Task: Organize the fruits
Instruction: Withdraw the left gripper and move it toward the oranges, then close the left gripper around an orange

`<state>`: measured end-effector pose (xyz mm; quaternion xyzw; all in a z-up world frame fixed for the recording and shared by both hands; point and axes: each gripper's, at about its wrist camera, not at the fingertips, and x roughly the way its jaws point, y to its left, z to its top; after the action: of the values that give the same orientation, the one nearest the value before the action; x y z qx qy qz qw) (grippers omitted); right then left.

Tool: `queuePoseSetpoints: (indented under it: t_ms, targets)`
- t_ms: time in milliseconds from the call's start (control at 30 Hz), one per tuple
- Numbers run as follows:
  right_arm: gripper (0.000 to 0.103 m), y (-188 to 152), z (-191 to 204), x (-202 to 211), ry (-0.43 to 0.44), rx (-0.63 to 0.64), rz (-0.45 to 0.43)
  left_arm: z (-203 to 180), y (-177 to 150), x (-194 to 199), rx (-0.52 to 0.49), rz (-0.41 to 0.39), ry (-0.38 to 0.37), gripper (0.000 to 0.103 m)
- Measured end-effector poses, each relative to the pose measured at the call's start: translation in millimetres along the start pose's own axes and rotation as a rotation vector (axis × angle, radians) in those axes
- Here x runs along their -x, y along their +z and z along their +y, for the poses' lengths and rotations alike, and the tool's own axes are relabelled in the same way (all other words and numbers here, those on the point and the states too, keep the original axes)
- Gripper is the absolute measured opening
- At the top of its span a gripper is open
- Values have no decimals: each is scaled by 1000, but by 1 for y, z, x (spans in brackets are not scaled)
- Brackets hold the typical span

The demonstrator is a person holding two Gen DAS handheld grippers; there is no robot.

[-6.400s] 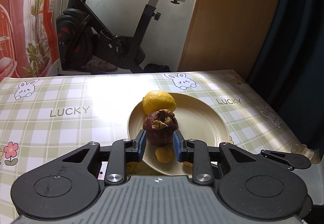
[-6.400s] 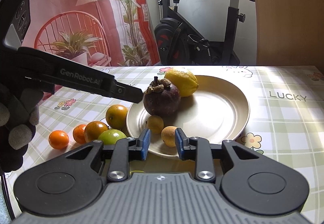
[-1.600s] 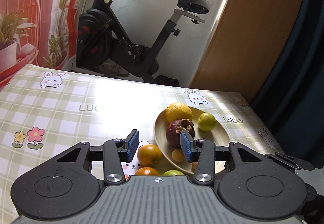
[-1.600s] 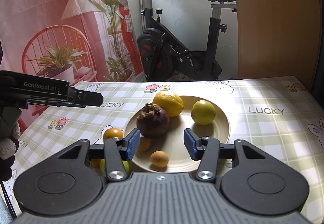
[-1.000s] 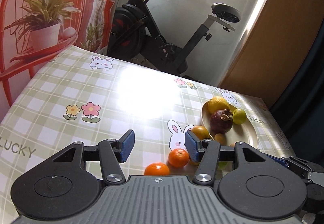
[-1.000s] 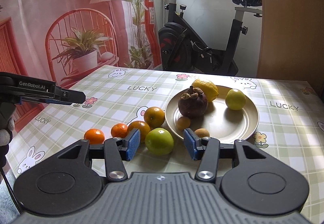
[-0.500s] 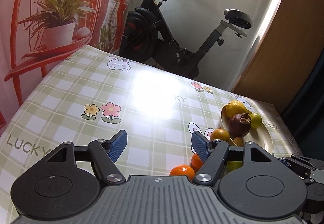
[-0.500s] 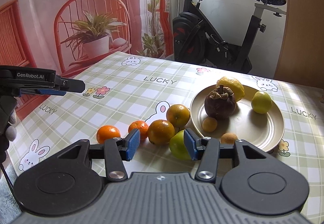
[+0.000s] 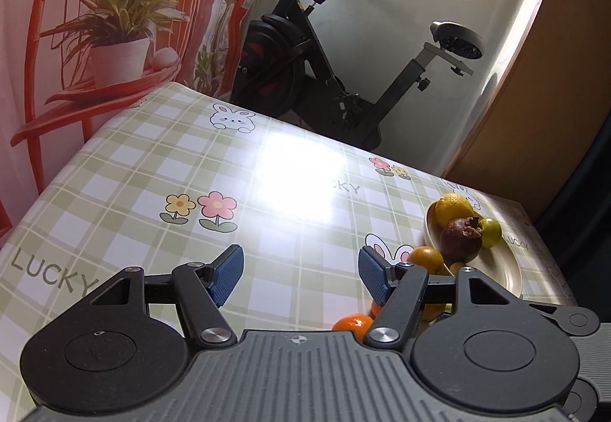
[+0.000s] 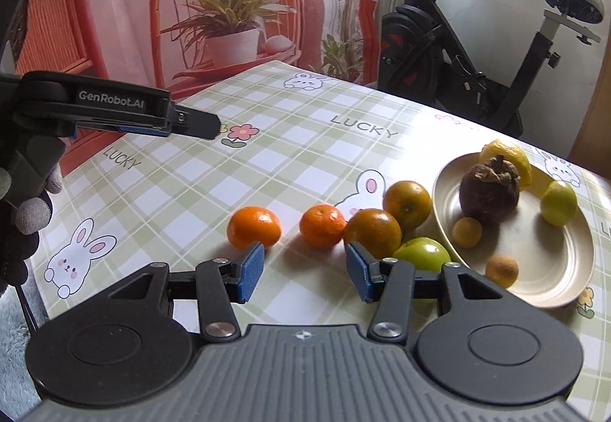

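A cream plate (image 10: 565, 269) at the right holds a dark mangosteen (image 10: 488, 193), a lemon (image 10: 513, 154), a lime (image 10: 558, 202) and two small yellow fruits. Left of it on the table lie two tangerines (image 10: 254, 227), two oranges (image 10: 406, 204) and a green apple (image 10: 422, 254). My right gripper (image 10: 303, 271) is open and empty, just in front of the tangerines. My left gripper (image 9: 299, 275) is open and empty over bare tablecloth; the plate (image 9: 504, 269) lies to its right. The left gripper also shows in the right wrist view (image 10: 191, 124), held high at the left.
The table carries a green checked cloth (image 9: 191, 170) with bunny and flower prints. An exercise bike (image 9: 343, 78) stands behind the far edge. A red chair backdrop (image 10: 229, 21) hangs at the left, a wooden door (image 9: 534, 97) at the right.
Both grippers pulled back and leftward from the plate. The left jaws opened wider and let go of the mangosteen earlier. A lime now lies on the plate.
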<state>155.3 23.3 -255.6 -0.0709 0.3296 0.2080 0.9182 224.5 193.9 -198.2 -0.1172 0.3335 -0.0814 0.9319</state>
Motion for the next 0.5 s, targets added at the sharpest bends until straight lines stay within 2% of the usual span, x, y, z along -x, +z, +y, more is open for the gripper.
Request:
queuePoseSetpoints:
  t_ms: [100, 133, 167, 233, 500]
  targets:
    - [51, 7, 8, -13, 30, 12, 14, 2, 1, -1, -27, 3, 37, 72]
    - [51, 7, 9, -17, 42, 2, 24, 4, 2, -1, -29, 3, 47, 77]
    - [51, 8, 10, -21, 47, -9, 36, 6, 2, -1, -25, 3, 61, 86]
    - [51, 8, 14, -29, 48, -16, 52, 12, 5, -3, -7, 27, 98, 95]
    - [55, 10, 13, -46, 52, -84, 71, 16, 3, -7, -35, 64, 62, 93]
